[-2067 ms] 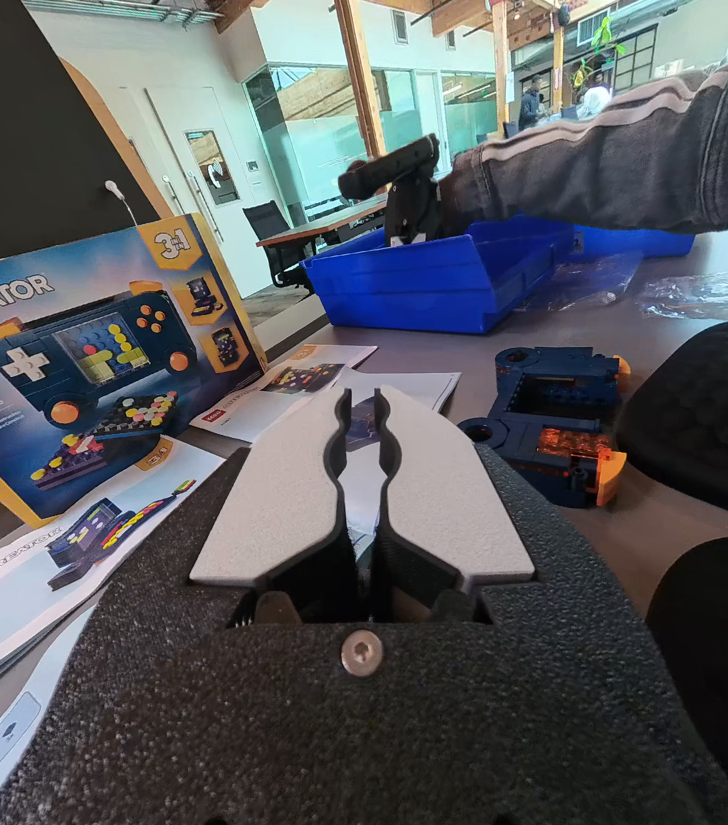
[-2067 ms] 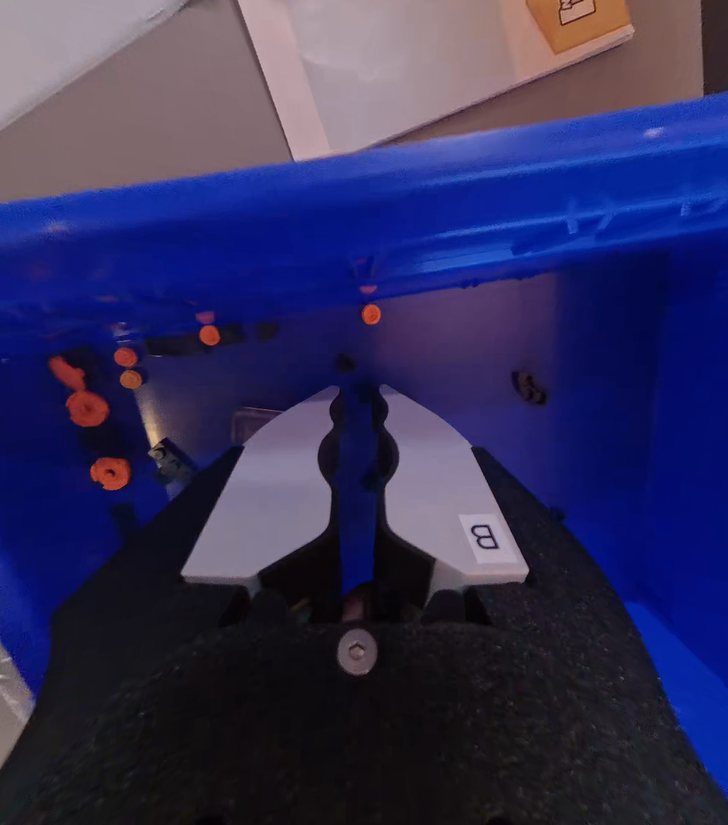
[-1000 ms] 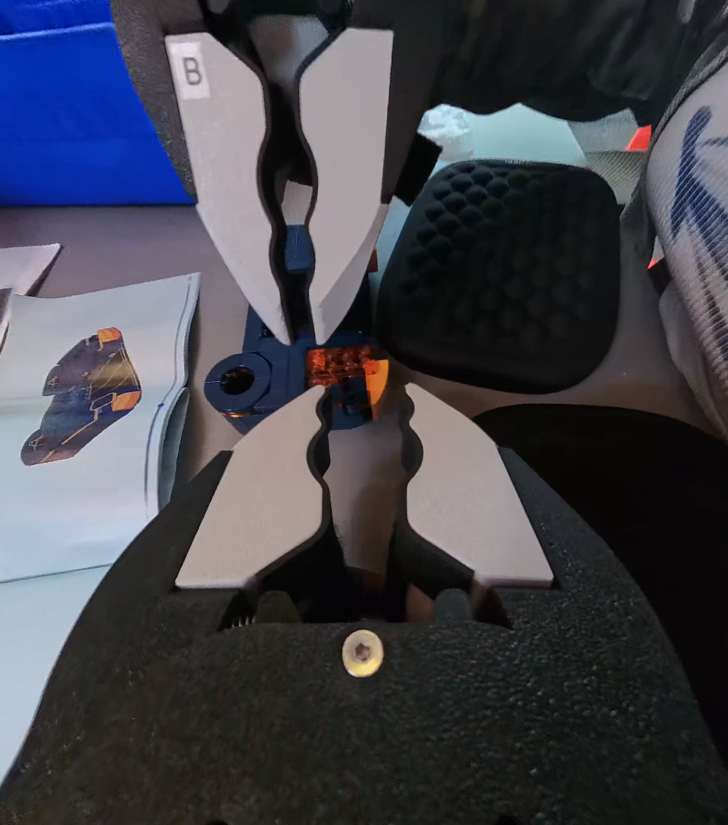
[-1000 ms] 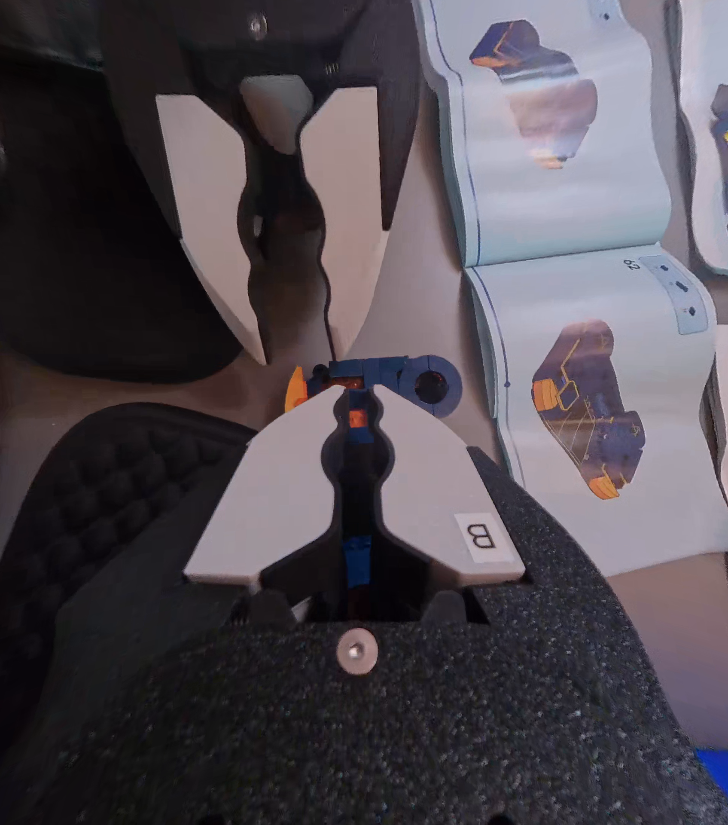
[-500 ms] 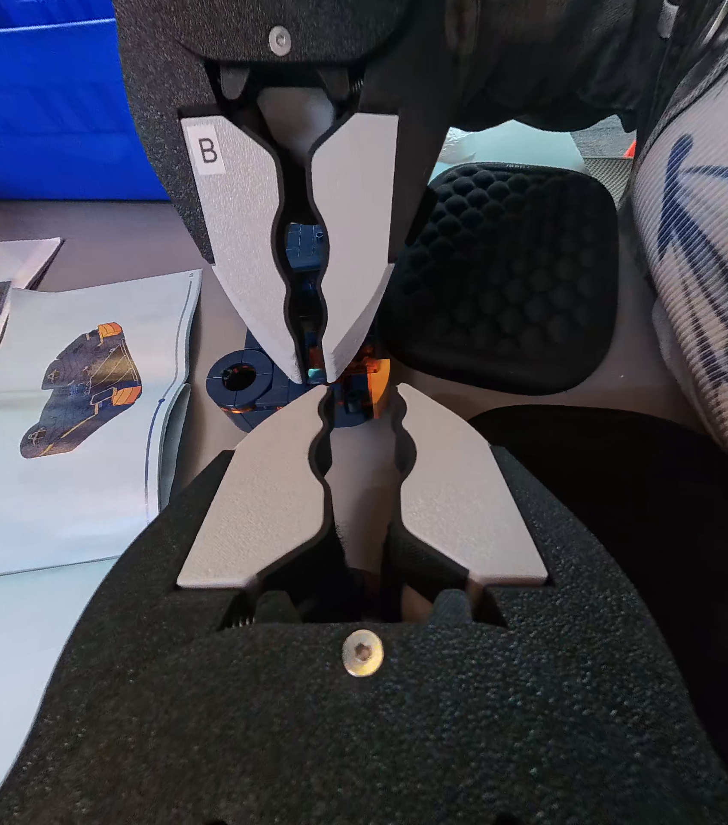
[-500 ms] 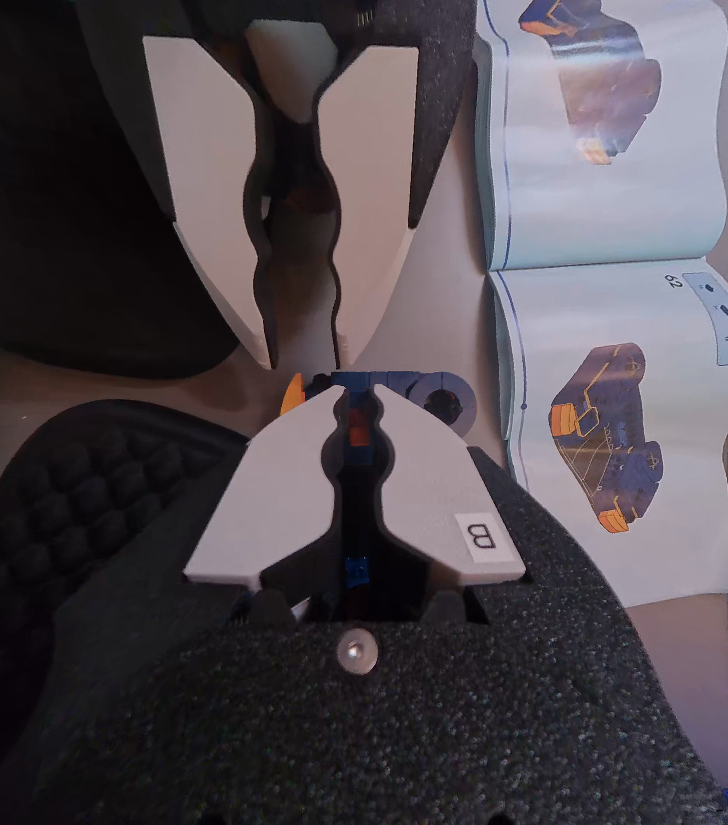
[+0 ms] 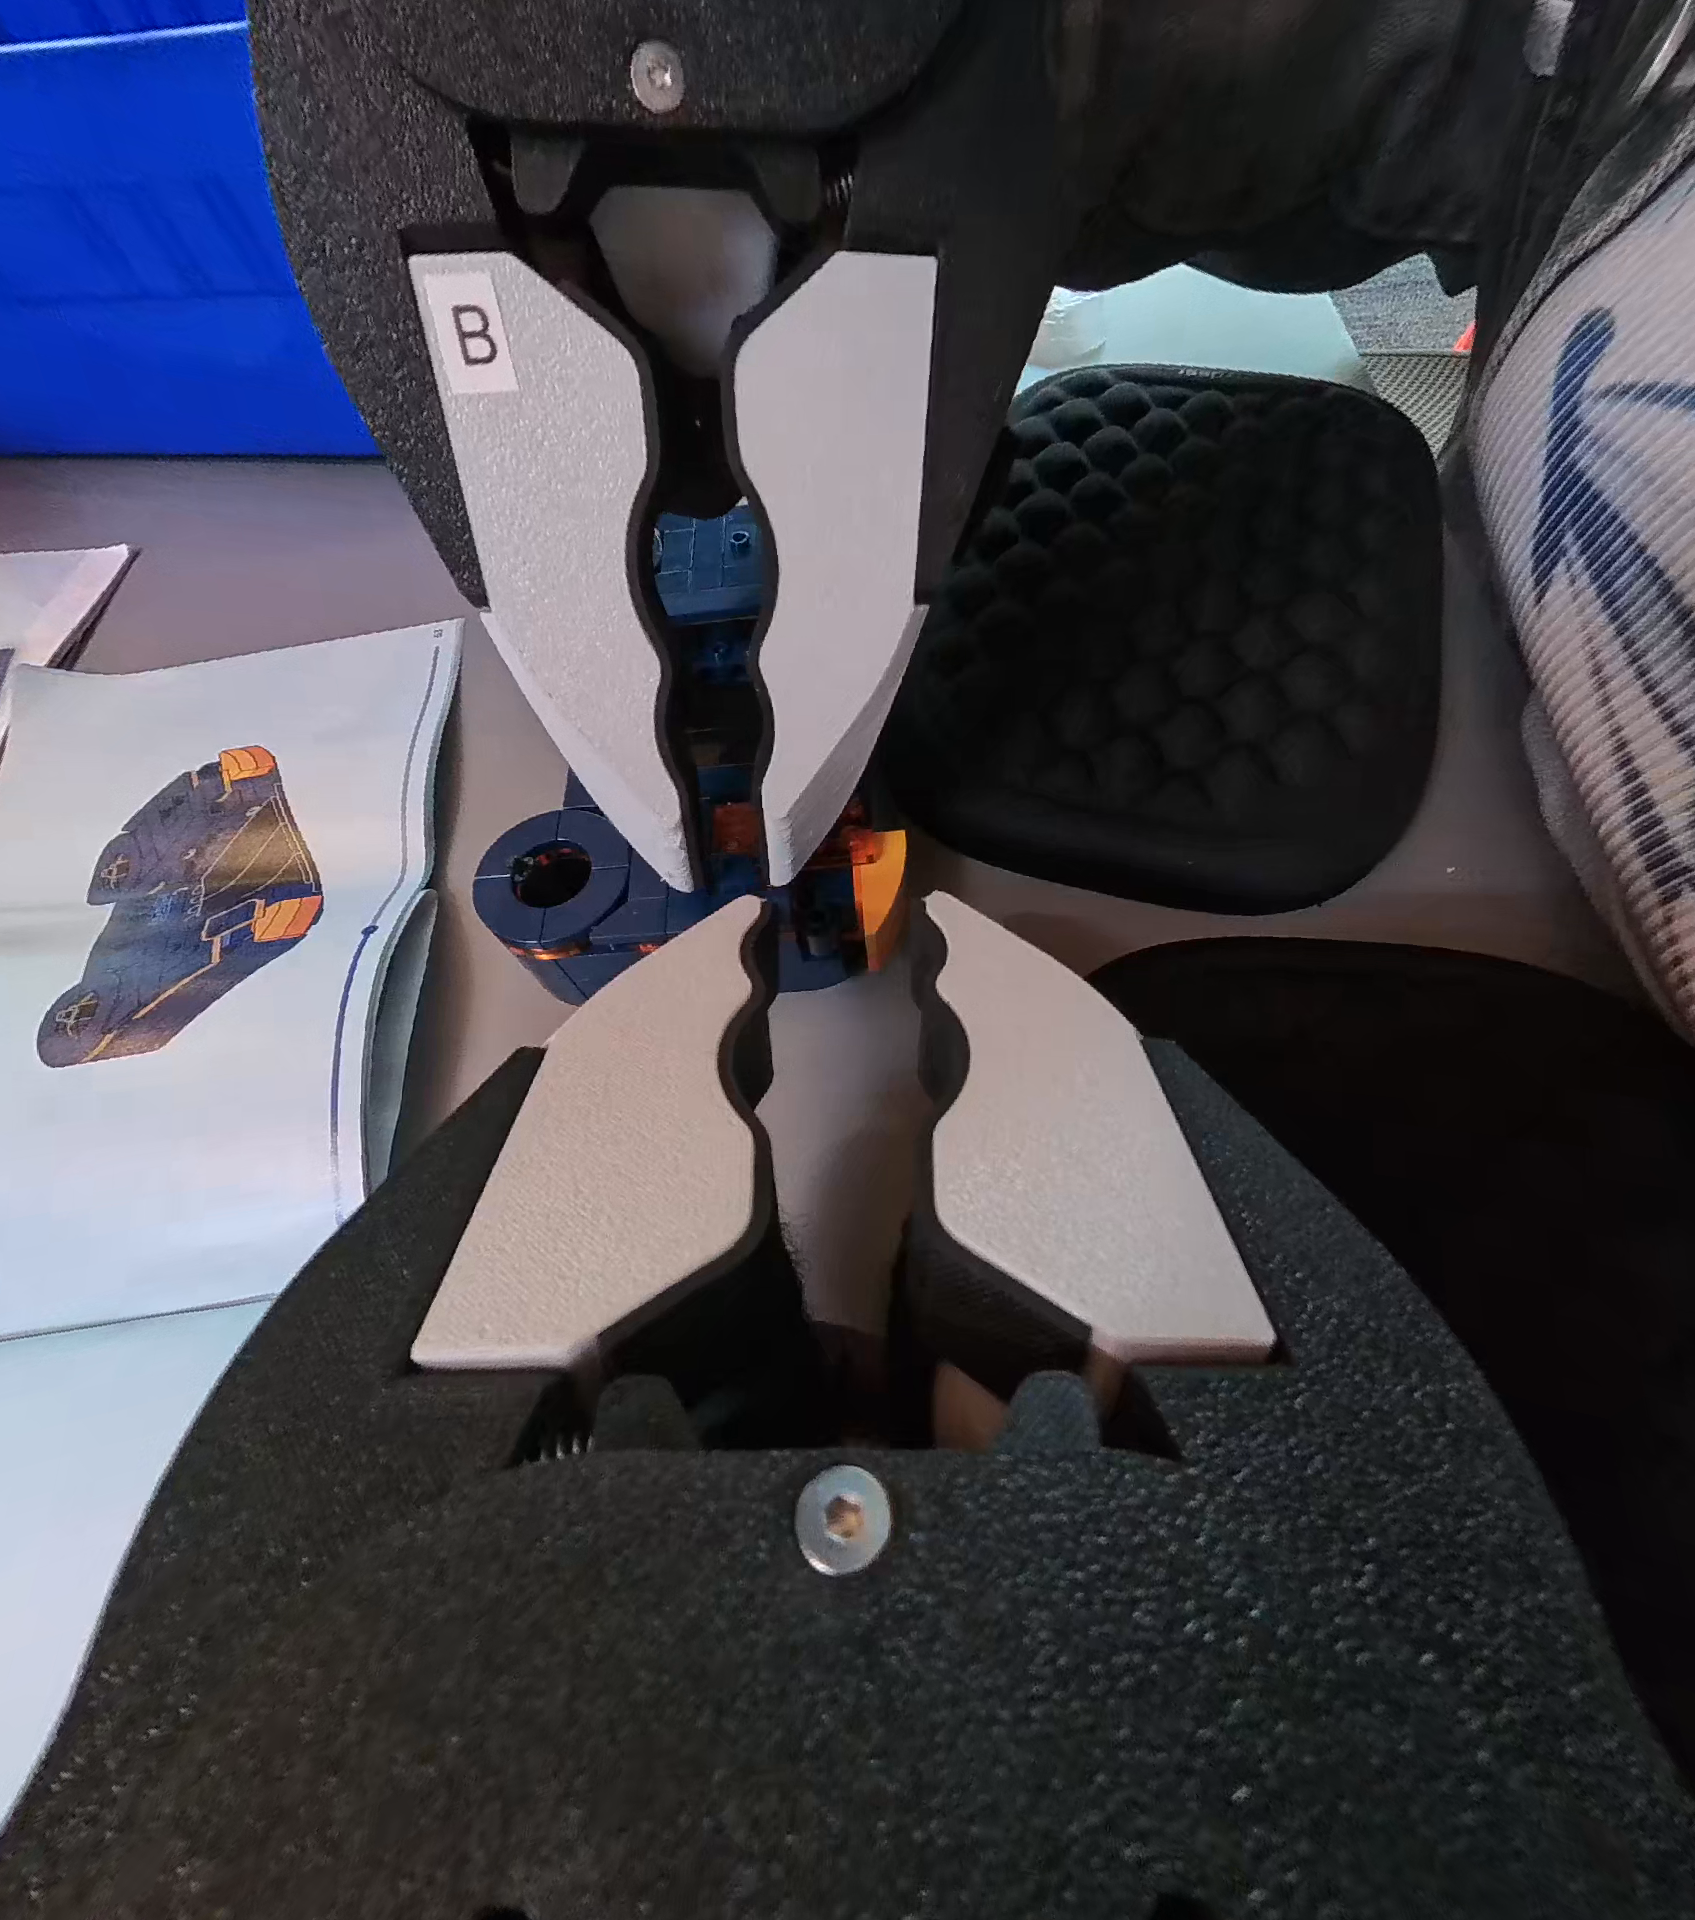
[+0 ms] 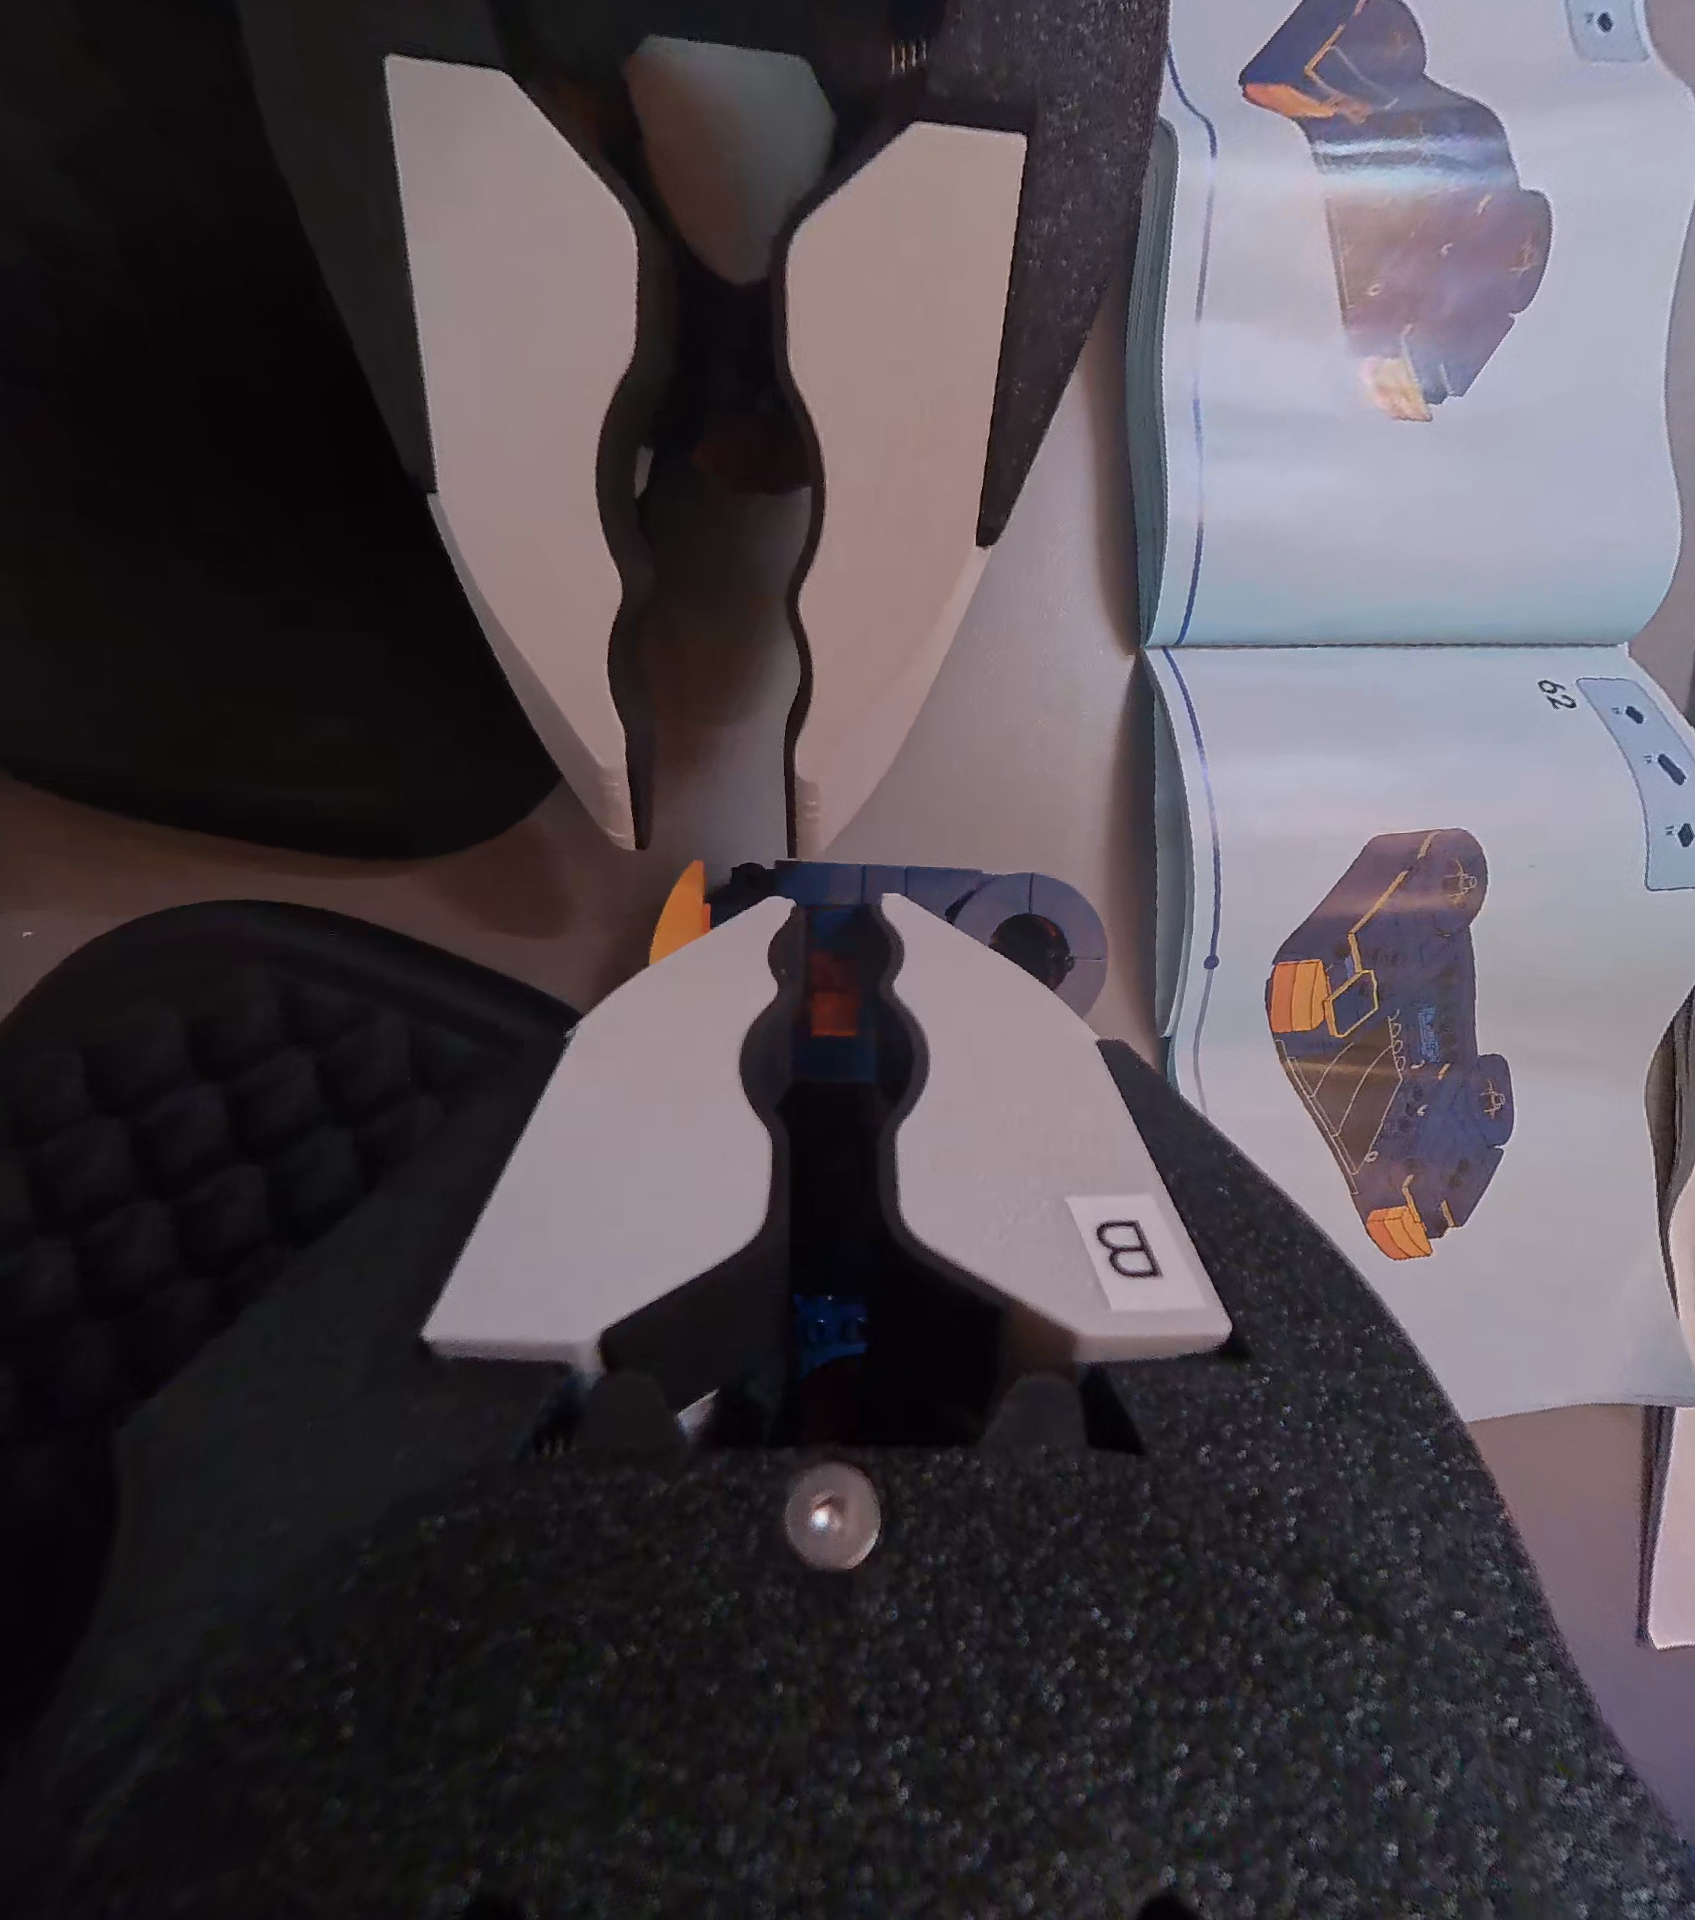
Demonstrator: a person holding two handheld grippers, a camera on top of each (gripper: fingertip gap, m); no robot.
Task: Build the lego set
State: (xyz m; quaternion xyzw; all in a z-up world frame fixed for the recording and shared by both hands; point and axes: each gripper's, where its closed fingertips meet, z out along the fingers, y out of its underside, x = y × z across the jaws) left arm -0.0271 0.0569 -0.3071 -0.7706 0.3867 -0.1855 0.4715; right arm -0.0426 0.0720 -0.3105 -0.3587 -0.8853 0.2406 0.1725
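The two grippers meet tip to tip over a small dark blue lego build [image 7: 604, 914] that sits on the grey table [image 7: 251, 520]. The build has a round ring at its left end and an orange curved piece at its right end, seen from the left wrist view.

The left gripper [image 7: 843, 914] points at the near side of the build. Its fingers are spread apart with bare table showing between them — it holds nothing.

The right gripper [image 7: 731, 873] comes down from the far side. Its fingers are almost together, with only a thin gap. In the right wrist view [image 8: 832, 909] dark blue and orange lego bits show through that gap, but I cannot tell if the tips are pinching a piece or just resting on the build.

An open instruction booklet [image 7: 147, 935] lies just left of the build, showing a drawing of the blue model. A blue bin [image 7: 74, 239] stands at the far left. A black bumpy cushion [image 7: 1186, 644] lies to the right of the build, and a person's patterned sleeve [image 7: 1653, 623] is at the right edge.
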